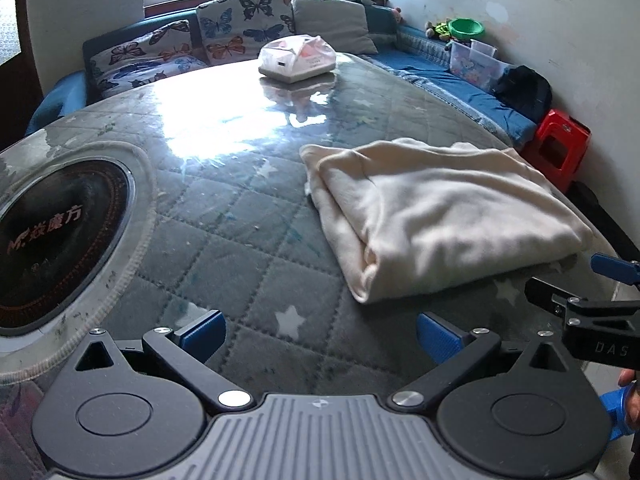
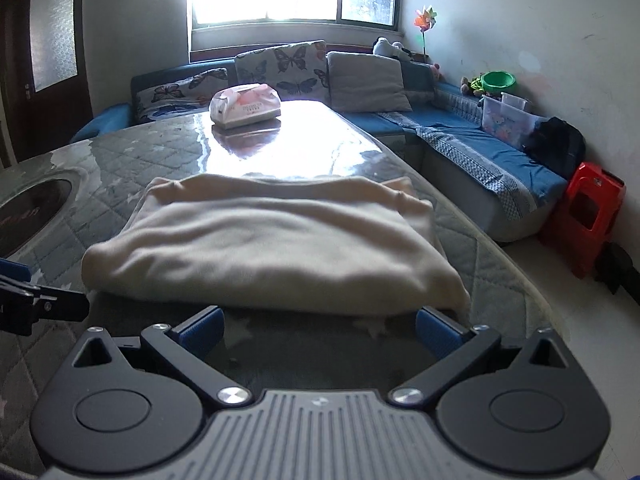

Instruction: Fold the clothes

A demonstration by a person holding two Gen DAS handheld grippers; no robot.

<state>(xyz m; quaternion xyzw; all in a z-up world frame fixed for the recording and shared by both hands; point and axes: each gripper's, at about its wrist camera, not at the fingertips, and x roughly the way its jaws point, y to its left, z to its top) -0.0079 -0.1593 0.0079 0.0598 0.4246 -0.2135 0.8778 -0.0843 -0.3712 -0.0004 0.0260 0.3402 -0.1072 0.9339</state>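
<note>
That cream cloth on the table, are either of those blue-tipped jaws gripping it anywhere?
No. Both the left gripper and the right gripper stand open and hold nothing. The folded cream cloth lies loose on the table.

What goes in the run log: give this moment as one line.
folded cream fleece garment on quilted grey table | left gripper open | right gripper open, empty

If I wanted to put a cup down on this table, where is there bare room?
The widest bare patch is the quilted table top between the cream folded garment and the round black cooktop. Another lies beyond the garment, short of the tissue pack. It is crowded along the near edge, where the left gripper and right gripper sit open.
</note>
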